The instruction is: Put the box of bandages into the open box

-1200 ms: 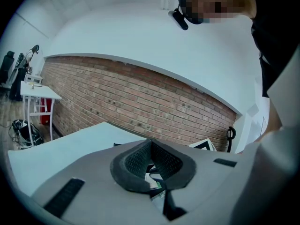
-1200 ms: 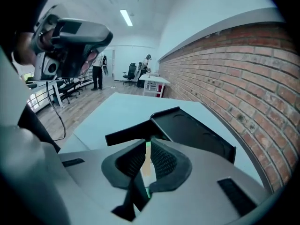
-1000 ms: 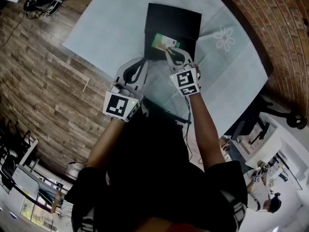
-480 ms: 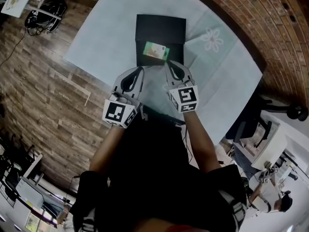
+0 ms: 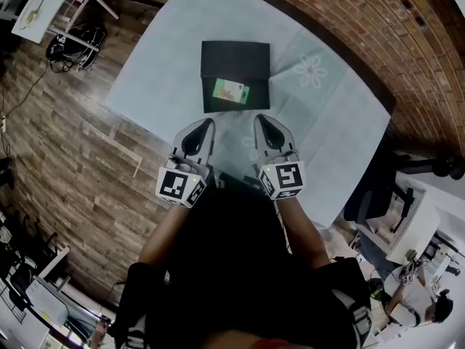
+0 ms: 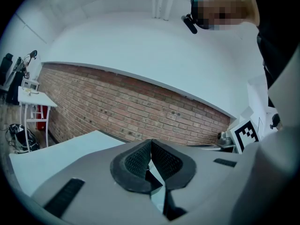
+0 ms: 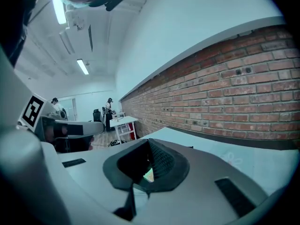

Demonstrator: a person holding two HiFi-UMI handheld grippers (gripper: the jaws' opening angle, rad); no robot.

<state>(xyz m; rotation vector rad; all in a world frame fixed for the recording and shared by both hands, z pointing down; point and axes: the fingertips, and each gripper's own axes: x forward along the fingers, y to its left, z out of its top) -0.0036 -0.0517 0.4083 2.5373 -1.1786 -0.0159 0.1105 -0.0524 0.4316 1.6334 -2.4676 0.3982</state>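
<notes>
The green box of bandages [image 5: 230, 90] lies inside the open black box [image 5: 256, 86], whose lid [image 5: 235, 53] stands at the far side. Both sit on the table's pale blue cloth [image 5: 160, 71]. My left gripper [image 5: 206, 123] hovers short of the black box's near left corner, its pads pressed together with nothing between them [image 6: 150, 142]. My right gripper [image 5: 260, 119] hangs just short of the near right corner, shut and empty [image 7: 149, 142]. Neither gripper touches either box.
A flower print [image 5: 311, 71] marks the cloth to the right of the black box. Brick floor curves round the table's far side, and wood flooring [image 5: 51, 144] lies to the left. A white table [image 5: 43, 6] stands at the far left, and a chair [image 5: 374, 195] at the right.
Both grippers have drawn back toward me, away from the black box. The right one has let go of the box of bandages, which stays inside, and its jaws have closed.
</notes>
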